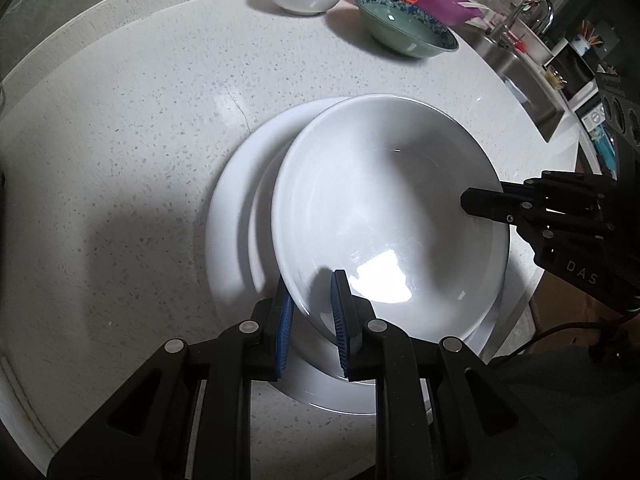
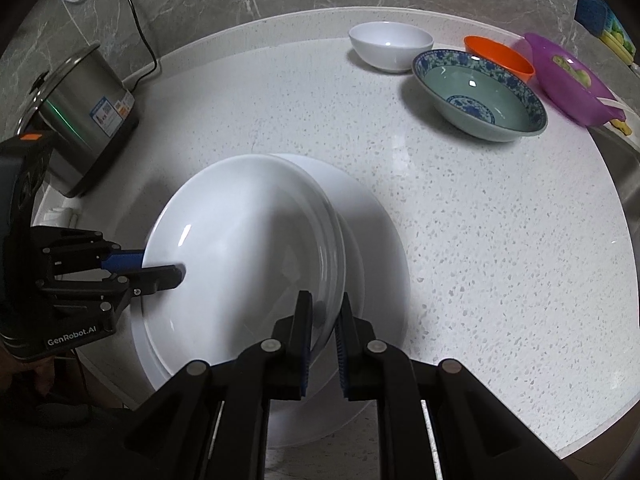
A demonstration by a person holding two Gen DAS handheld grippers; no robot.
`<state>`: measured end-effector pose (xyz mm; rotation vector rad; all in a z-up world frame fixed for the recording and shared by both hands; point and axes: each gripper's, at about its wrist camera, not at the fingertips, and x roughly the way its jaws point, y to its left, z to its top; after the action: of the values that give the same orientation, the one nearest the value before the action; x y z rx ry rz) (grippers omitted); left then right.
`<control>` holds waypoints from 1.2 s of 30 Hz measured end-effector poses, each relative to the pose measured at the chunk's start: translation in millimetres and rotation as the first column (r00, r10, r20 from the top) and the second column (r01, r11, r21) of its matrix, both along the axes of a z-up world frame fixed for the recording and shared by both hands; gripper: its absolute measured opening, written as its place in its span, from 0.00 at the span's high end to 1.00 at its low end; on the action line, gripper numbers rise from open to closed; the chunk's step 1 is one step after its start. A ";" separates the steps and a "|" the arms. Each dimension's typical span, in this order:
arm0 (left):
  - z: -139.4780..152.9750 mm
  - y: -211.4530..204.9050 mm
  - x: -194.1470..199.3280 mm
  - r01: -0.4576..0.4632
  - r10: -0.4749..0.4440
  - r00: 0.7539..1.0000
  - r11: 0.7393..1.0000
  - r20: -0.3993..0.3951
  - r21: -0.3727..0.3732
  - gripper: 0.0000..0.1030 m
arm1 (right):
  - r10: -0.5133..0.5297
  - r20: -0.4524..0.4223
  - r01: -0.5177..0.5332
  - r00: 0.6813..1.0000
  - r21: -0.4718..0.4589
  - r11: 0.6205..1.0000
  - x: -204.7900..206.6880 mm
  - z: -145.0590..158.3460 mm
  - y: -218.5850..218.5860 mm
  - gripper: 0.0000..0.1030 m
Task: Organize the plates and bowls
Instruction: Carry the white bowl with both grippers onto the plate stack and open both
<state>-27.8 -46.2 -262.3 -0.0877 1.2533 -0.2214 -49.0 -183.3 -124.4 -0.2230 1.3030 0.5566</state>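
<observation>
Gripping wide glossy white bowl (image 1: 384,216) rim, both jaws clamped, above white plate (image 1: 232,240).

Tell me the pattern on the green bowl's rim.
Blue-and-white floral band on the green bowl; clearest in the right wrist view.

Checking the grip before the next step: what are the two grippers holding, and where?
Both hold the white deep plate by its rim: left gripper at one edge, right gripper at the opposite edge.
</observation>
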 end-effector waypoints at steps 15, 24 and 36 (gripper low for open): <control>-3.1 -11.2 0.1 -0.001 0.001 1.000 1.000 0.014 0.015 0.80 | 0.063 0.038 -0.061 0.997 -0.063 0.996 -9.6 -2.5 11.7 0.80; -1.6 -17.7 -2.6 0.019 -0.019 1.000 0.999 0.014 0.029 0.71 | 0.132 0.097 -0.116 0.987 -0.152 0.981 -20.1 0.0 21.5 0.76; 9.3 -17.1 -5.3 0.021 -0.022 0.998 0.999 0.060 0.030 0.40 | 0.152 0.100 -0.131 0.983 -0.195 0.972 -21.6 -3.6 23.3 0.74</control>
<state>-33.1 -63.4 -253.0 -0.0421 1.1972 -0.2230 -70.5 -160.0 -128.0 -0.5011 1.2344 0.5335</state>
